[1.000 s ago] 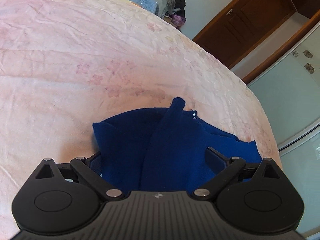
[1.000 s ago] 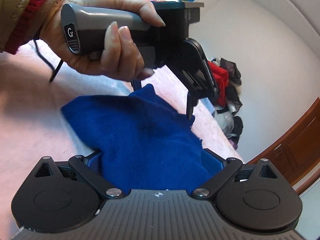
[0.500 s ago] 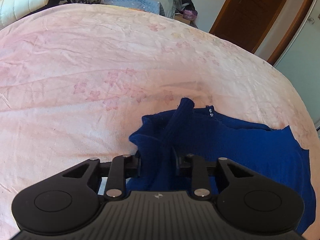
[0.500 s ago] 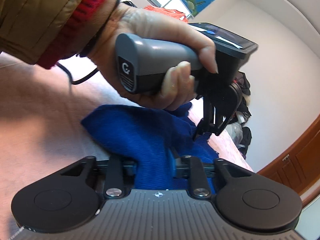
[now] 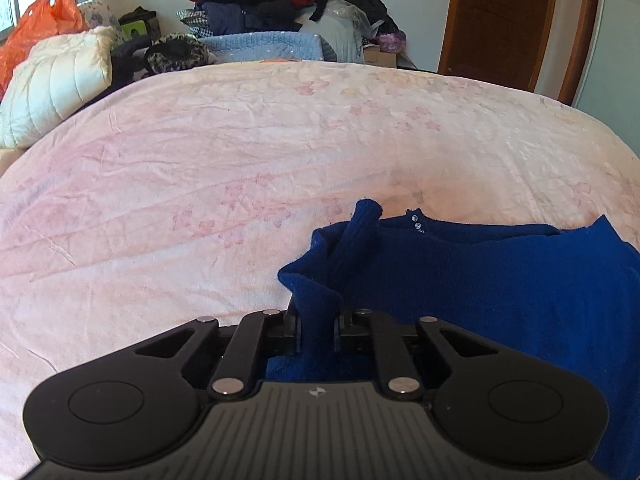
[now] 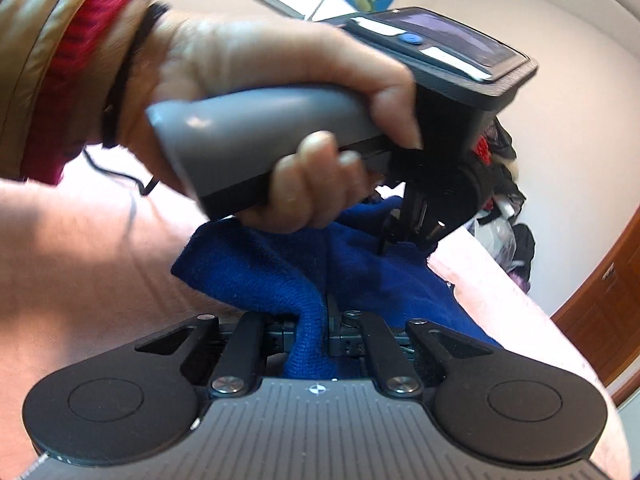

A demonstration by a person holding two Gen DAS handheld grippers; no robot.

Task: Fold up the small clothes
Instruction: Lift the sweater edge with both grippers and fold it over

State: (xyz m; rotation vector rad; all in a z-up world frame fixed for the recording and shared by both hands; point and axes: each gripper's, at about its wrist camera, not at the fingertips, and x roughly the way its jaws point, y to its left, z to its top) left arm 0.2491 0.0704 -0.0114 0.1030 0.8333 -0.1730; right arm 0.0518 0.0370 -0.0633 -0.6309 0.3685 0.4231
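Since a second earlier, both of your tools had gone from spread wide around the cloth to pinched tight on it, and the left view had tipped up to take in the far side of the room.

Your dark blue knitted garment (image 5: 500, 280) lay on the pale pink flower-printed bedspread (image 5: 200, 184), bunched near the bed's near edge. Its long axis ran roughly across the left view, out toward the right, while a ribbed sleeve or cuff (image 5: 360, 232) stood up and pointed away from you toward the far end of the bed.

Your left gripper (image 5: 316, 328) was clamped on a raised fold at the garment's left end. Your right gripper (image 6: 314, 328) was likewise clamped on a fold of the same blue knit (image 6: 280, 268), with your left hand (image 6: 256, 120) just above the cloth.

You seemed to be at the grasp stage of a fold. The next move probably called for lifting both pinched edges together and carrying them evenly across the body, keeping the cloth taut.

A heap of mixed clothes (image 5: 272, 0) and a white quilted cushion (image 5: 56, 84) sat well apart, beyond the bed.
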